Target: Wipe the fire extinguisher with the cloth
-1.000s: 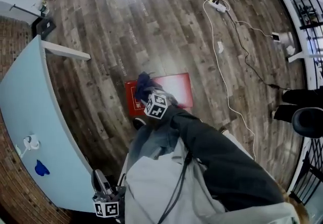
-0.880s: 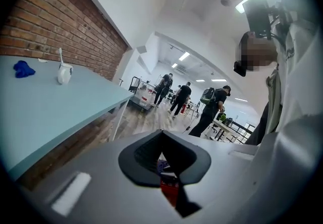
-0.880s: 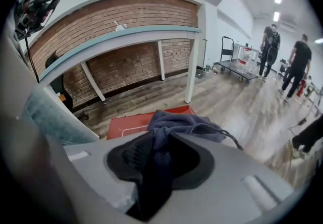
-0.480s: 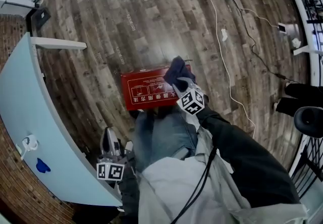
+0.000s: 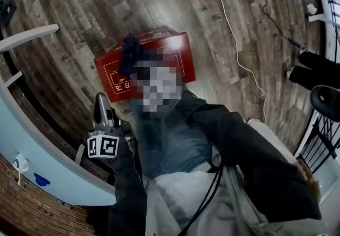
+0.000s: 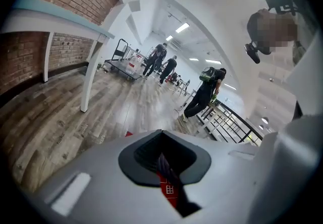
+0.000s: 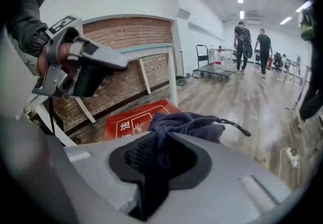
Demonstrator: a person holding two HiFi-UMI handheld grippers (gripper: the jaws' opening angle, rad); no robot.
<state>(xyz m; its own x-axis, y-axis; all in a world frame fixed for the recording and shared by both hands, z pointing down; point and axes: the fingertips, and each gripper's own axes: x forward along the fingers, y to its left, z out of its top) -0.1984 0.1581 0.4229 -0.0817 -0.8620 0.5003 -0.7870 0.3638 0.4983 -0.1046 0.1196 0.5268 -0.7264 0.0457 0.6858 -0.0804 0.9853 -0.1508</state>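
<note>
The fire extinguisher box (image 5: pixel 175 57) is a flat red case with white print, lying on the wood floor; it also shows as the red case (image 7: pixel 132 123) in the right gripper view. A dark blue cloth (image 5: pixel 129 51) rests on the case's left part. My right gripper (image 7: pixel 156 153) is shut on the cloth (image 7: pixel 189 121), which bunches out past the jaws. In the head view a mosaic patch hides this gripper. My left gripper (image 5: pixel 100 101) hangs shut and empty, low at the left short of the case. A sliver of the case's red (image 6: pixel 166 187) shows past its closed jaws.
A pale blue tabletop (image 5: pixel 37 150) on white legs (image 5: pixel 26 37) runs along a brick wall at the left. A white cable (image 5: pixel 236 49) snakes over the floor at the right, near a black chair (image 5: pixel 325 102) and a railing. People and a trolley (image 7: pixel 212 69) are far off.
The right gripper carried the cloth across the red case to its right end and back to its left part. The left gripper dropped and came forward toward the case. The head bent lower.
</note>
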